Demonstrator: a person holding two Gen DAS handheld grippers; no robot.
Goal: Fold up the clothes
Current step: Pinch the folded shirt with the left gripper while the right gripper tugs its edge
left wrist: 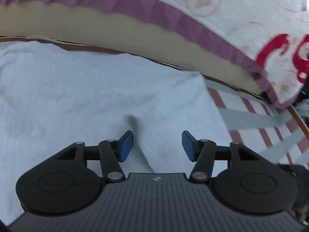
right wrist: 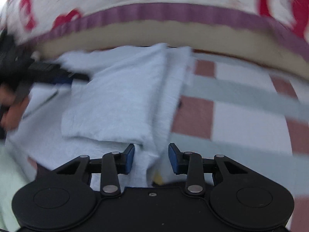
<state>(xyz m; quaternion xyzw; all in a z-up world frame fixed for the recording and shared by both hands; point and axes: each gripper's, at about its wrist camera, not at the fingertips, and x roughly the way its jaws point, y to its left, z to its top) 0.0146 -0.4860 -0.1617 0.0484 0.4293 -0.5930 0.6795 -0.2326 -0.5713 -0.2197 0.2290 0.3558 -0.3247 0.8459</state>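
A pale blue garment lies spread on the bed, partly folded, with a folded flap on top in the right wrist view. My left gripper hovers just over the cloth, open, and a fold edge runs under the gap between its blue pads. It also shows in the right wrist view as a dark blurred shape at the garment's far left, held by a hand. My right gripper is at the garment's near right edge. A raised ridge of the cloth stands between its jaws, and the pads do not press on it.
The bed sheet has red, white and grey checks and lies bare to the right of the garment. Behind the garment rises a beige cushion edge under a white printed cover with a purple border. A pale green cloth lies at the near left.
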